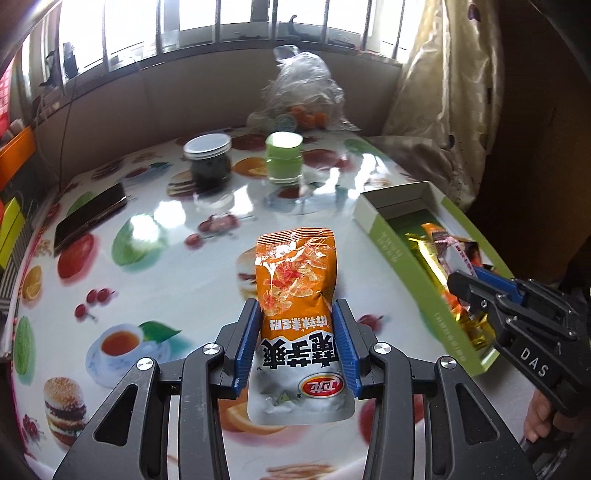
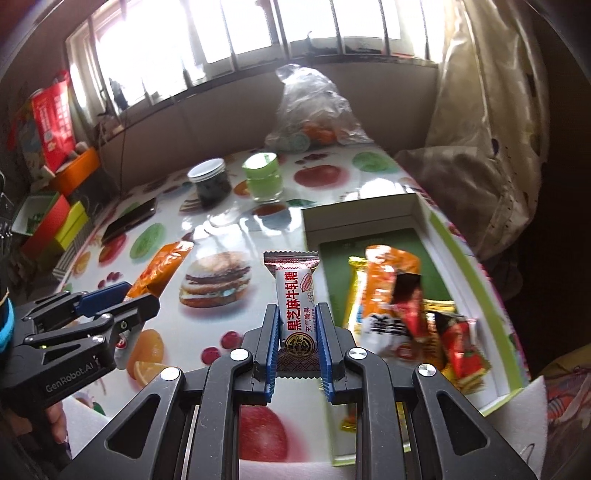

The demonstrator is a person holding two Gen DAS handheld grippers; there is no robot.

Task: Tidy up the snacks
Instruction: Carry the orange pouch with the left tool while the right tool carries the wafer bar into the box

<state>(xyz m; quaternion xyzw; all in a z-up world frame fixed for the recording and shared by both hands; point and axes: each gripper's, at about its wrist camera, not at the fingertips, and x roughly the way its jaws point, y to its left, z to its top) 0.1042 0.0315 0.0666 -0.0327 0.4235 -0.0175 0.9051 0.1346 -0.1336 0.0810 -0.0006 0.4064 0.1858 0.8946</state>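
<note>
**2 packets gripped, box close by**

My left gripper [image 1: 297, 325] pinches the orange pouch [image 1: 295, 295] mid-body, left of the green box [image 2: 436, 229]. My right gripper [image 2: 297, 328] clamps the nougat bar [image 2: 297, 306] beside the box's left wall. Both seem light, crinkly, slippery (grip the middle).

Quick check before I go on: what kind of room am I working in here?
Most likely a home dining corner: a table under a glossy fruit-print tablecloth, a barred window with a curtain beside it, and household jars on the table.
</note>
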